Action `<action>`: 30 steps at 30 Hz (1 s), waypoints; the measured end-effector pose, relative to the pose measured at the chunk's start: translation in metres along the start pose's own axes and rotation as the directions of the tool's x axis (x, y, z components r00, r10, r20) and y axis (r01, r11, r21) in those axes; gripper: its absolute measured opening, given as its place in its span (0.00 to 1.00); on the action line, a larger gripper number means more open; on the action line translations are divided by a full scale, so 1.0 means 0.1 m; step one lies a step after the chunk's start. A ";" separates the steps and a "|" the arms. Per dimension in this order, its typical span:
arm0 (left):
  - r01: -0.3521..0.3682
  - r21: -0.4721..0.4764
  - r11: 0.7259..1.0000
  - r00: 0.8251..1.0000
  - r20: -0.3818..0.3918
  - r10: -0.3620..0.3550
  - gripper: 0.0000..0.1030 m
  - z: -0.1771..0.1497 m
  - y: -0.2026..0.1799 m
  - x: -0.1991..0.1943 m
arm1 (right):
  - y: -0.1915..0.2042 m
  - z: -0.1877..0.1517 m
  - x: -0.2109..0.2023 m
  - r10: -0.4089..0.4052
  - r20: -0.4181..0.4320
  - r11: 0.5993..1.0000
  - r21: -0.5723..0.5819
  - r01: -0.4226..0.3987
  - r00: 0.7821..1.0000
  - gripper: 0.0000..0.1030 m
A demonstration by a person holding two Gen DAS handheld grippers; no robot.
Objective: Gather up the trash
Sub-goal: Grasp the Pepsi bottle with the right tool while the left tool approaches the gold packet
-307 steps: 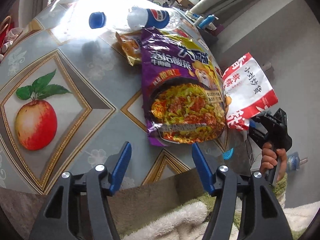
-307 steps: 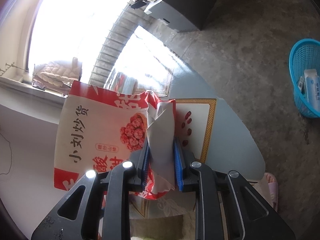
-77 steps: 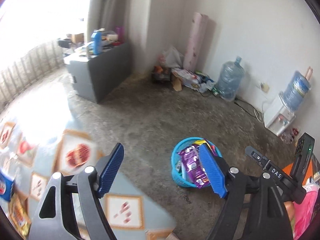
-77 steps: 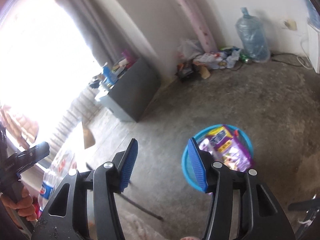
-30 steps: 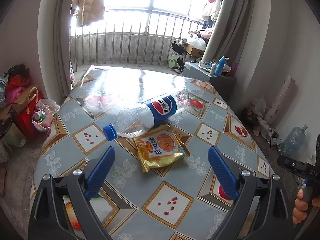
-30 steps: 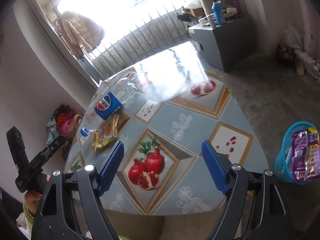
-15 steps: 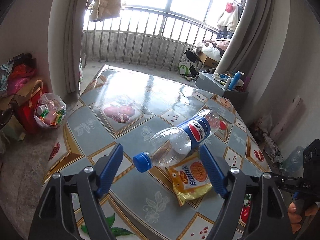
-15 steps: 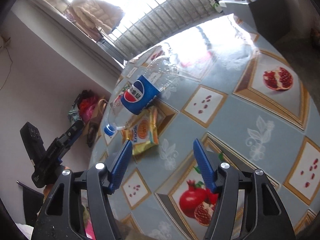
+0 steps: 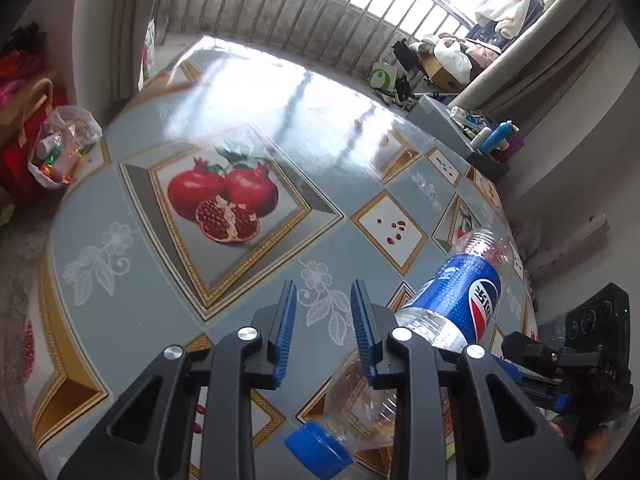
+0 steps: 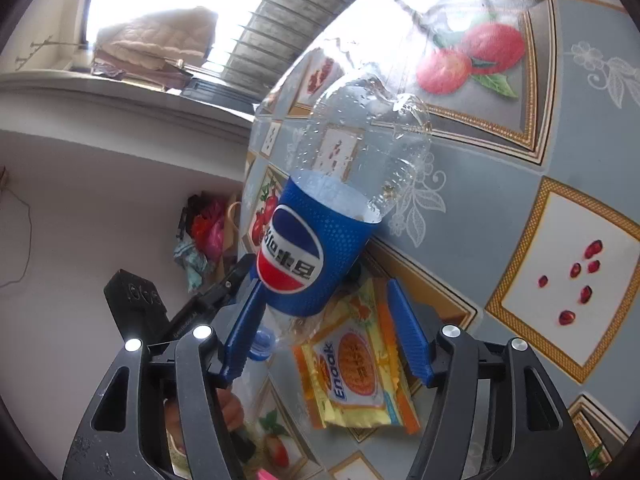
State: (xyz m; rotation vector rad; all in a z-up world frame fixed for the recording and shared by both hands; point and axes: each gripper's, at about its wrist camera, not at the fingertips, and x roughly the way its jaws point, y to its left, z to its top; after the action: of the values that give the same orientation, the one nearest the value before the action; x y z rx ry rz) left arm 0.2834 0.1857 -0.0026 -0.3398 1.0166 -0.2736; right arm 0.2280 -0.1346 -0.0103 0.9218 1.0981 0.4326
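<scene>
My right gripper has its fingers spread wide around the bottle, which lies on a yellow snack packet on the tabletop. My left gripper hovers beside the bottle, fingers narrowly parted and holding nothing.

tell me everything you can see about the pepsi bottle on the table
The Pepsi bottle is clear, thin plastic with a blue label wrap, a round red, white and blue logo and a blue screw cap. It looks empty apart from droplets inside. It lies on its side on the fruit-patterned table, partly over the yellow Enaak snack packet. The right hand-held gripper has open fingers either side of its neck end, without clamping it.
</scene>
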 end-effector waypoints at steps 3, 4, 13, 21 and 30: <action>0.054 0.022 0.998 0.997 -0.064 -0.052 0.24 -0.08 -0.09 0.08 | -0.07 0.05 0.06 0.026 -0.020 0.999 0.041 -0.025 0.999 0.62; 0.064 0.026 0.998 0.995 -0.075 -0.062 0.23 -0.12 -0.13 0.08 | -0.10 0.07 0.07 0.047 -0.028 0.998 0.054 -0.045 0.999 0.63; 0.204 0.118 0.972 0.959 -0.222 -0.174 0.21 -0.60 -0.69 0.06 | -0.24 -0.02 -0.16 0.072 -0.086 0.996 0.054 -0.068 0.994 0.57; 0.216 0.144 0.966 0.964 -0.191 -0.187 0.21 -0.73 -0.90 -0.07 | -0.33 -0.07 -0.37 0.100 -0.068 0.993 0.062 -0.096 0.993 0.54; 0.311 0.206 0.928 0.936 -0.237 -0.261 0.21 -1.03 -1.32 -0.25 | -0.40 -0.37 -0.91 0.079 -0.040 0.997 0.004 -0.079 0.996 0.54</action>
State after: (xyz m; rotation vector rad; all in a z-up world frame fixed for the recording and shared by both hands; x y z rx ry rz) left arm 0.1731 0.0592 0.0205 -0.2420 1.1226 -0.7055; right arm 0.1509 -0.2064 0.0031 0.9648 1.1015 0.5172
